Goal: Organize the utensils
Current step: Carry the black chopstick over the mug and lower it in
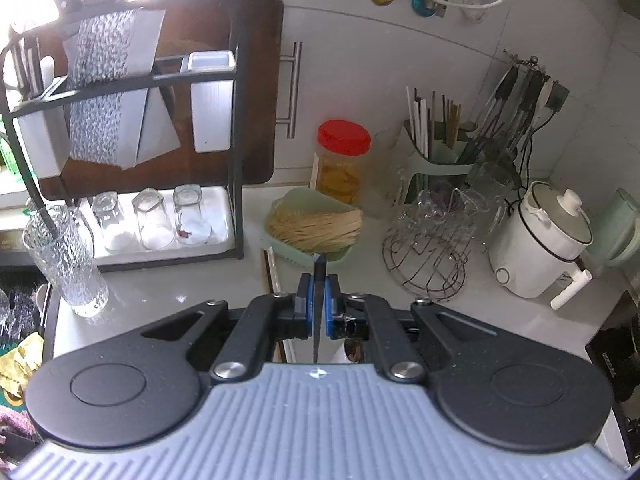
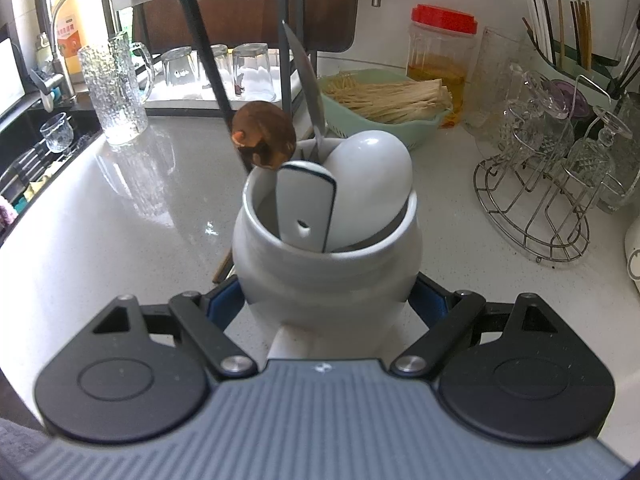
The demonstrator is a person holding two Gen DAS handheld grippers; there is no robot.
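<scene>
**Count of things on the bench**

One white ceramic jar (image 2: 326, 268) holds four utensils: two white spoons (image 2: 306, 206), one copper-coloured spoon (image 2: 264, 134) and one steel blade-like piece (image 2: 310, 88). One green basket (image 2: 384, 118), one red-lidded plastic jar (image 2: 442, 46), one wire glass rack (image 2: 532, 204) and one textured glass mug (image 2: 116, 92). Three tumblers (image 1: 154, 220) stand upside down on one white tray (image 1: 218, 240). One white cooker (image 1: 540, 240) and one green chopstick holder (image 1: 444, 164).
</scene>
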